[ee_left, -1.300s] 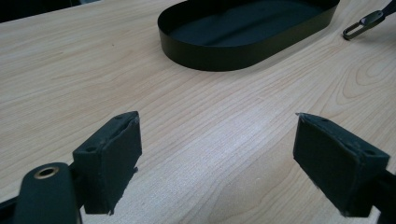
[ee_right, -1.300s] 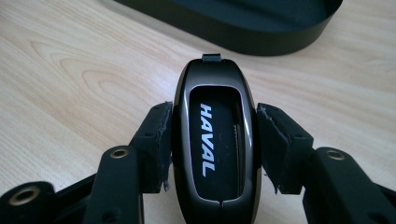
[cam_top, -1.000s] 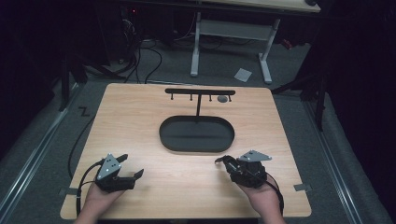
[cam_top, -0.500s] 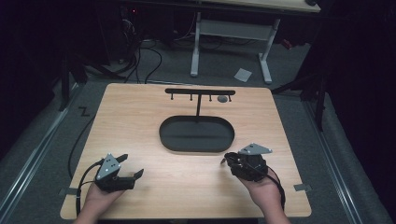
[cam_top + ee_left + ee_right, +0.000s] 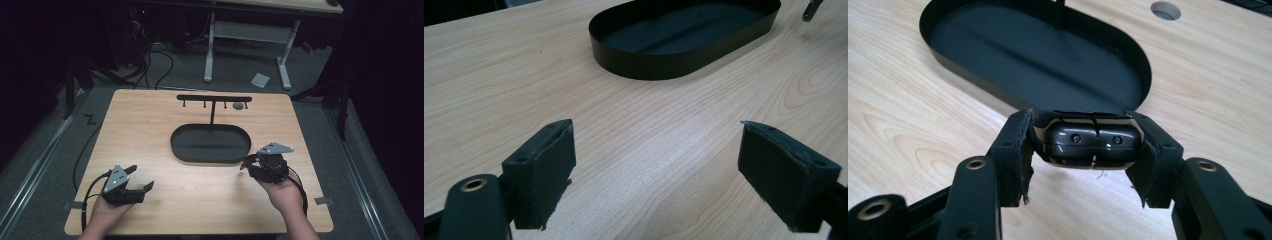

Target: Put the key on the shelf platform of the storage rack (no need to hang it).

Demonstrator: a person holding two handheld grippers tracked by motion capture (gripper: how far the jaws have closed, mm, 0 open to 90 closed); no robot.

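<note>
Now the right gripper (image 5: 1088, 150), clenched on a small dark case (image 5: 1091, 144), is lifted off the table (image 5: 150, 125) and nearer the near right rim of the oval tray (image 5: 210, 156) than a second ago, likely heading for a hook on the rack (image 5: 214, 98). Meanwhile the left gripper (image 5: 656, 170) rests released, unmoved, near left.

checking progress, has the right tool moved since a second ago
Yes. The right tool, shut on a small dark case, has moved up the high view, closer to the black oval tray.
</note>
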